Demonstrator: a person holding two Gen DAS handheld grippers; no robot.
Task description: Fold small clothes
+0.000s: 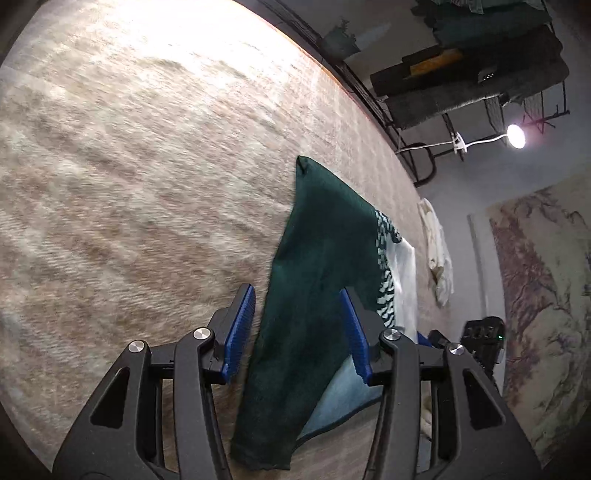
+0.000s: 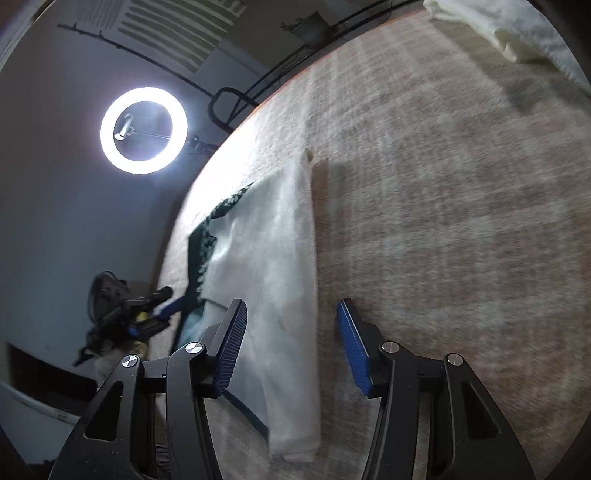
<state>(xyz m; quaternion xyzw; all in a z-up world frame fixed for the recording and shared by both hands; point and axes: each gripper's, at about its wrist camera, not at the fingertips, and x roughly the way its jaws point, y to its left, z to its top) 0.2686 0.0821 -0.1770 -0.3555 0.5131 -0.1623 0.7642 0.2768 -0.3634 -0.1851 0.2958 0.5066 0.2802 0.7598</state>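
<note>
A small green-and-white sweater lies flat on the beige plaid cloth. In the left wrist view its dark green half (image 1: 314, 266) with a sleeve runs toward me, the white half (image 1: 404, 273) beyond it. My left gripper (image 1: 297, 328) is open and hovers over the green sleeve. In the right wrist view the white half (image 2: 273, 266) with its sleeve lies under my right gripper (image 2: 290, 343), which is open and empty above it. The left gripper also shows in the right wrist view (image 2: 162, 310) at the sweater's far side.
A cream garment (image 1: 439, 254) lies near the table's far edge; it also shows in the right wrist view (image 2: 517, 33). A ring light (image 2: 144, 130) and a dark rack (image 1: 472, 74) stand beyond the table edge (image 1: 369, 107).
</note>
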